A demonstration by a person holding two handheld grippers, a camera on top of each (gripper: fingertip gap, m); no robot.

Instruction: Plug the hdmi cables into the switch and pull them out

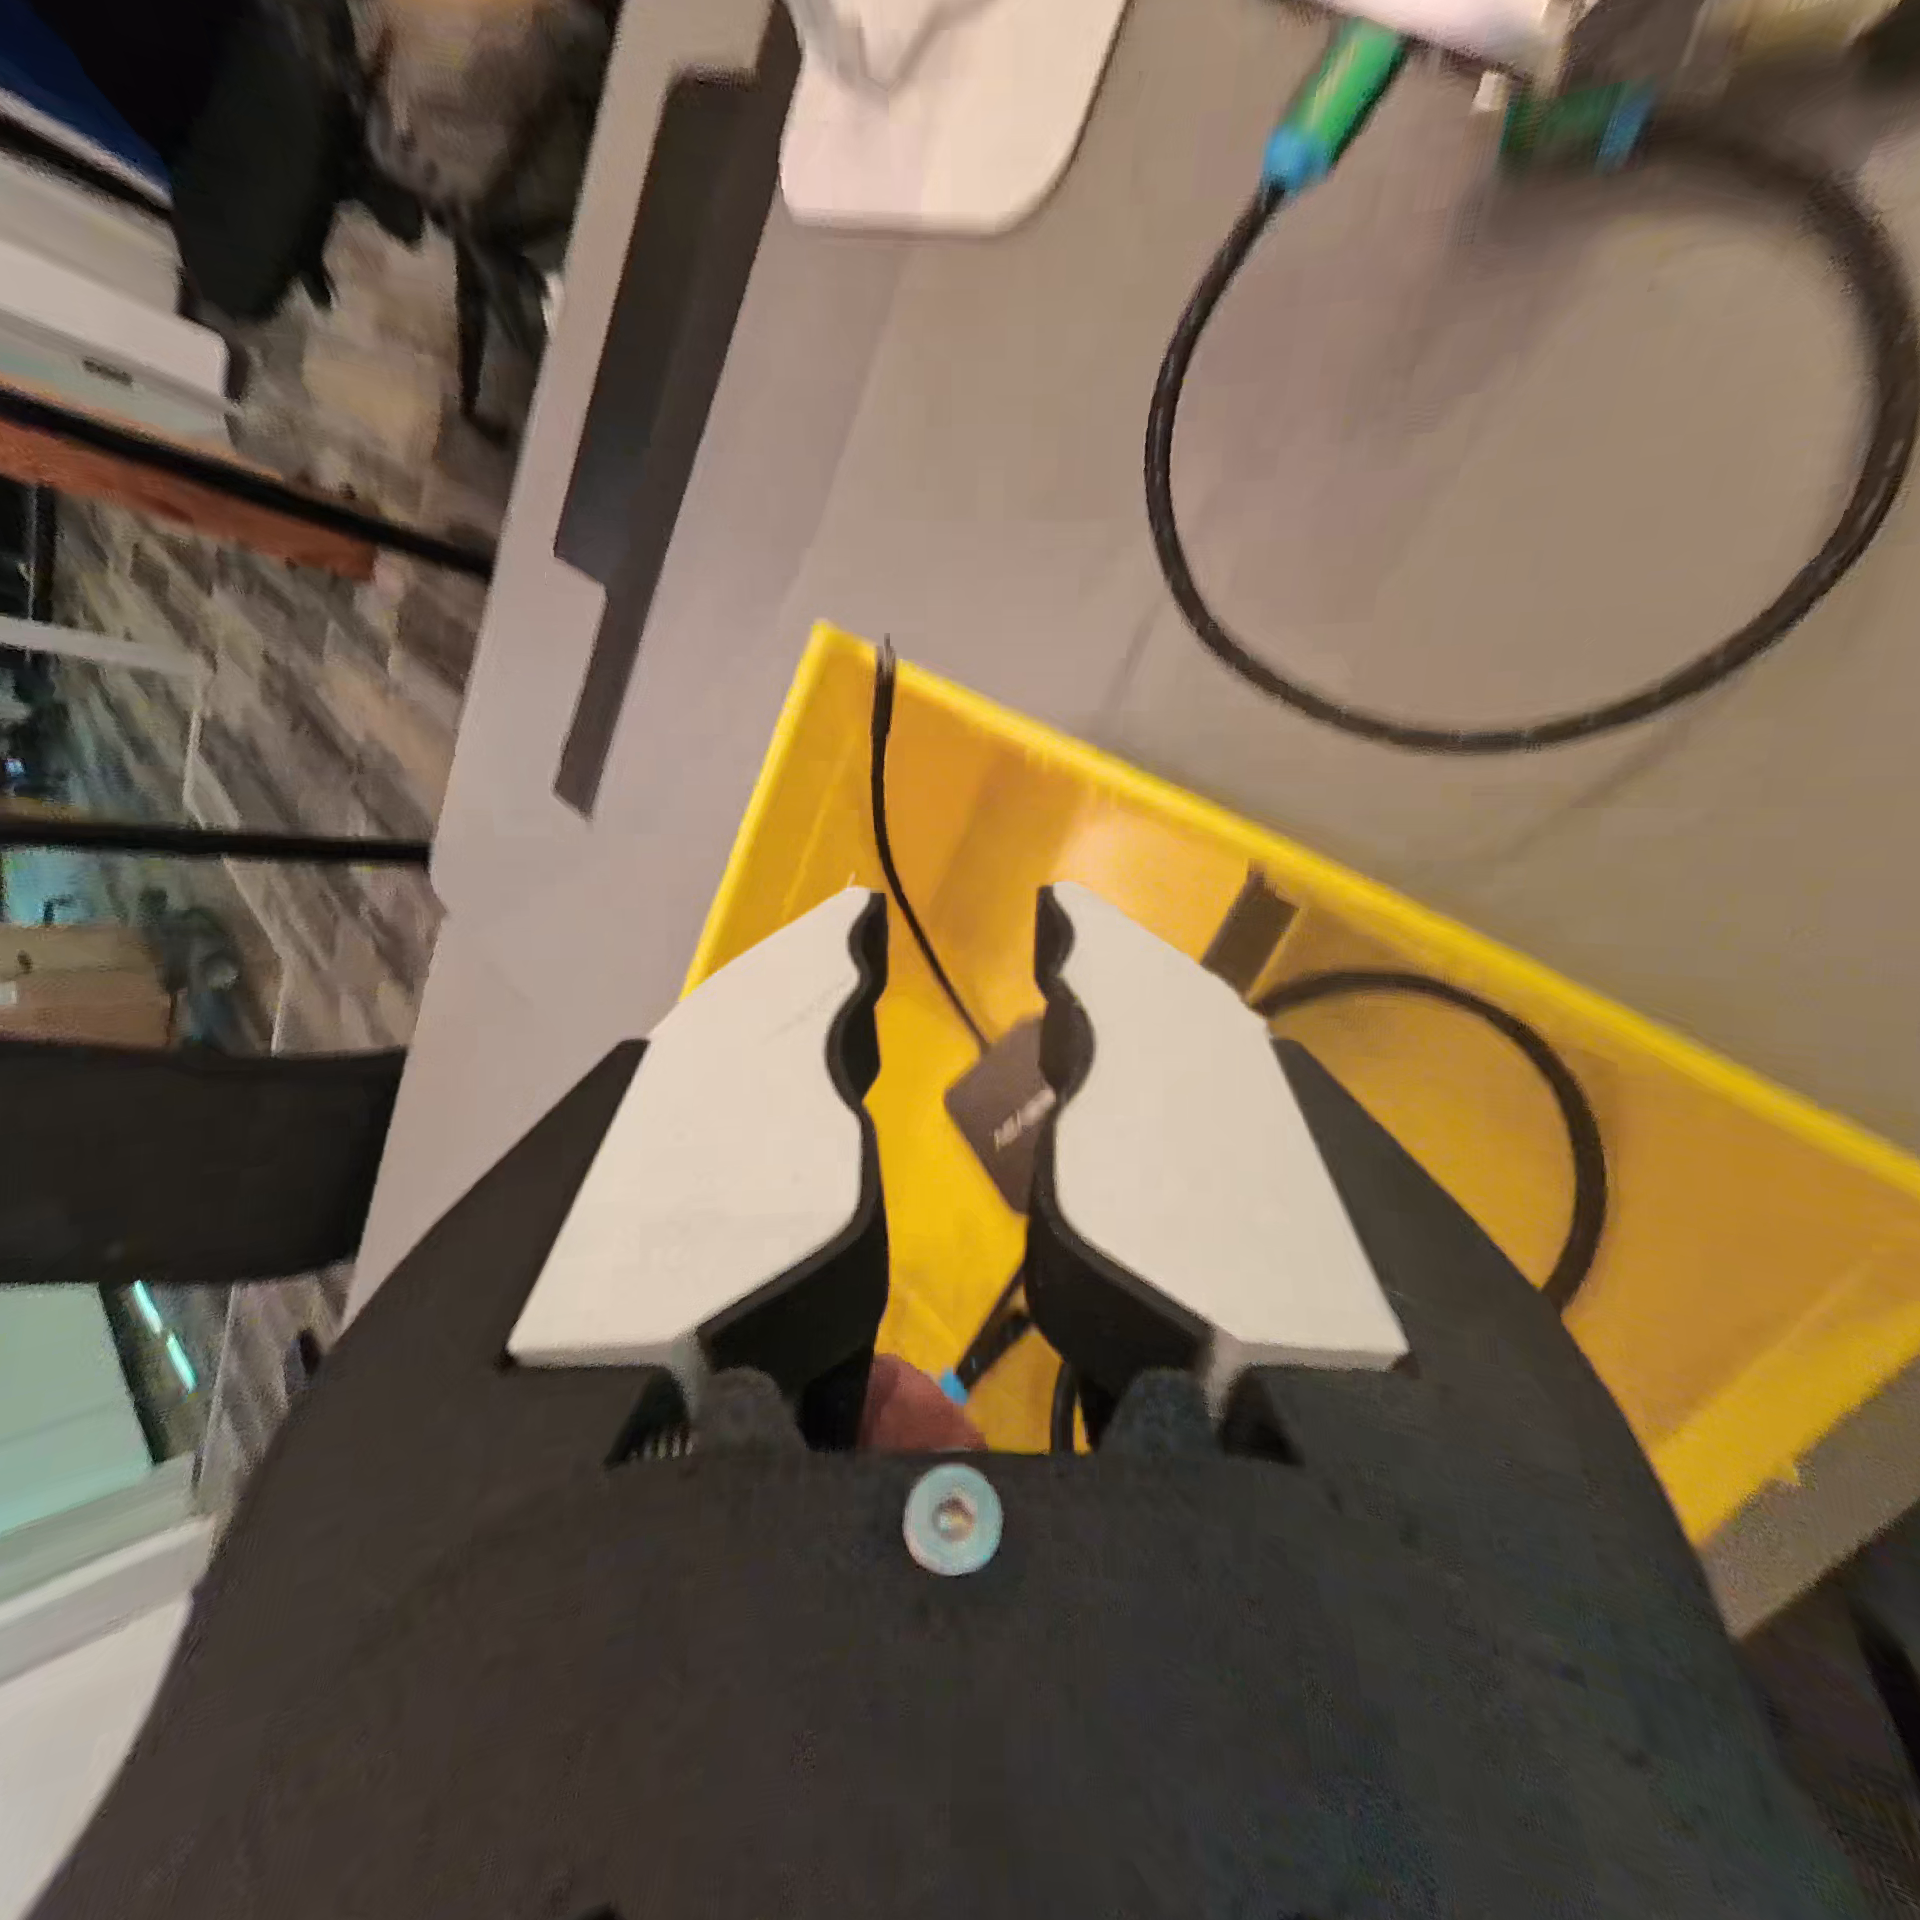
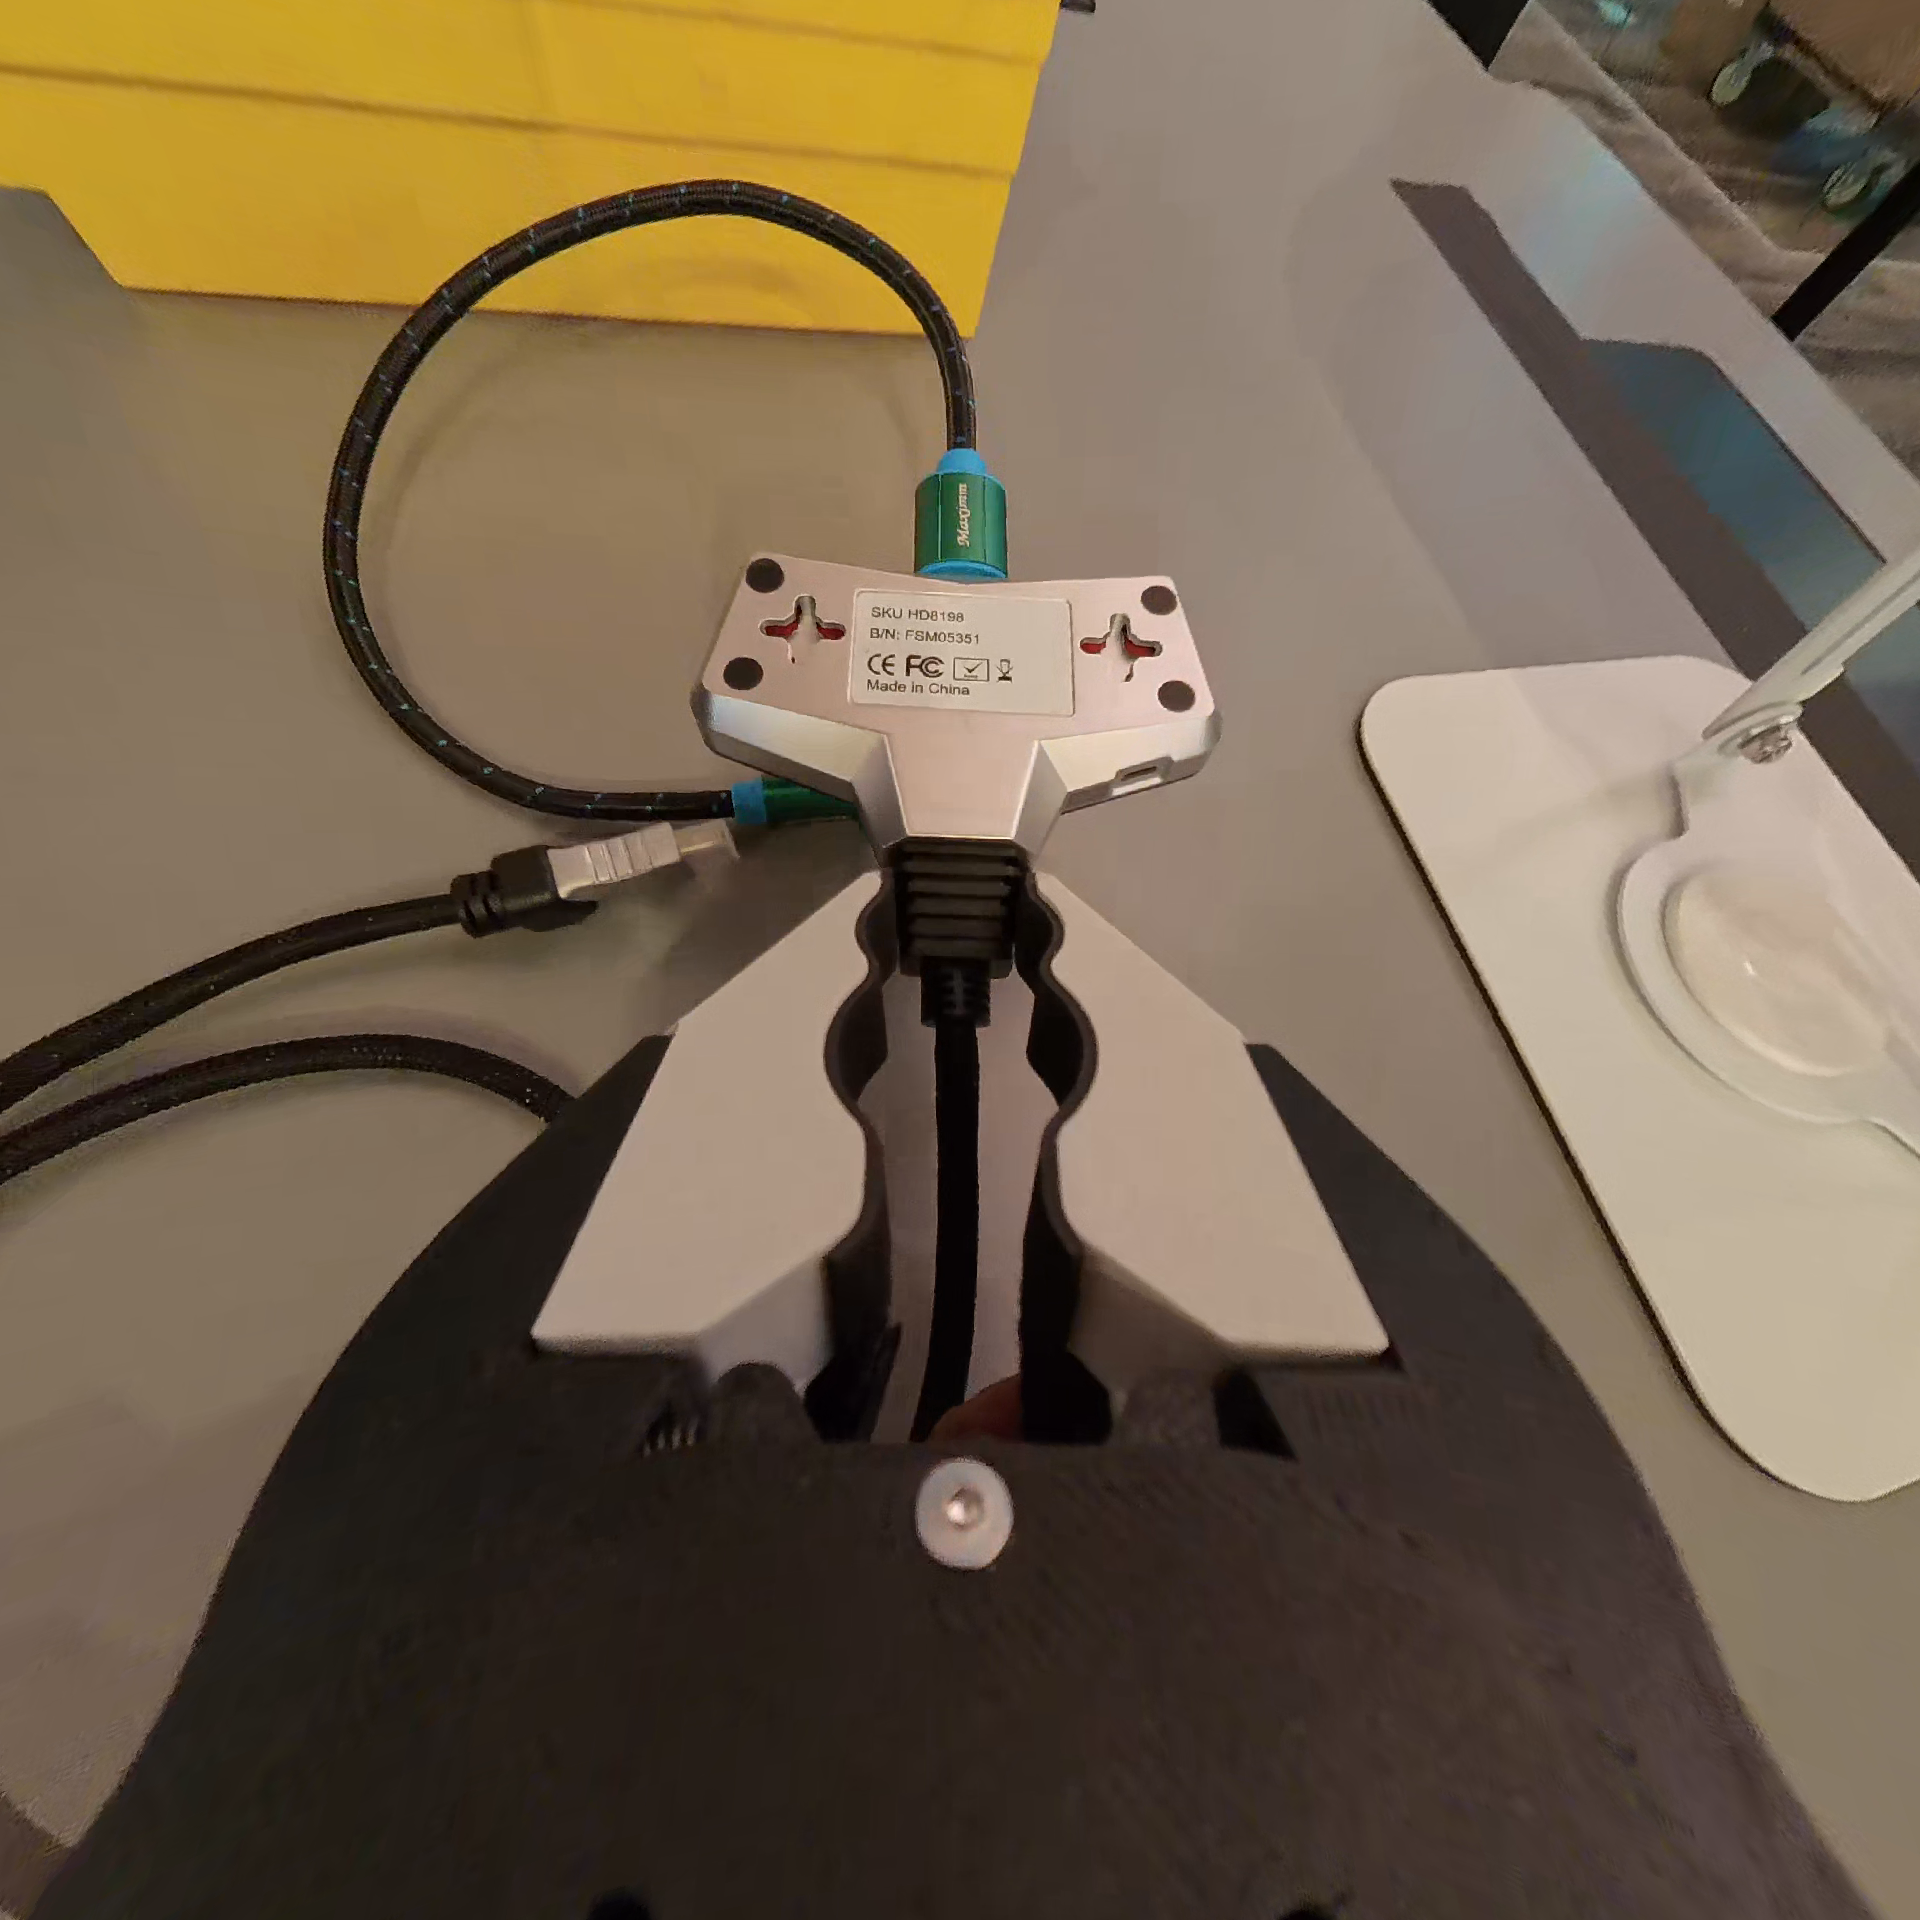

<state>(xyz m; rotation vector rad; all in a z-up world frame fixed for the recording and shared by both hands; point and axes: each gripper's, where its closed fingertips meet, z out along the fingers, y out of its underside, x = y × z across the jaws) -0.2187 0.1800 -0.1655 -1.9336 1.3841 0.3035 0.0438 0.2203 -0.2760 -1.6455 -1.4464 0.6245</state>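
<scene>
pointing away from camera, switch (image 2: pixel 956 717) underside-up

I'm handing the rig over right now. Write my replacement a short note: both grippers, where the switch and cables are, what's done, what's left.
Right gripper: shut on the switch by its black cable boot, label side up.
Left gripper: open, empty, above the yellow bin, which holds a black cable and a small black adapter.
Done: green plug is in the far port; a second green plug sits at the left side, seating unclear.
Left: silver-plug cable lies loose on the table; the unplugging.
</scene>
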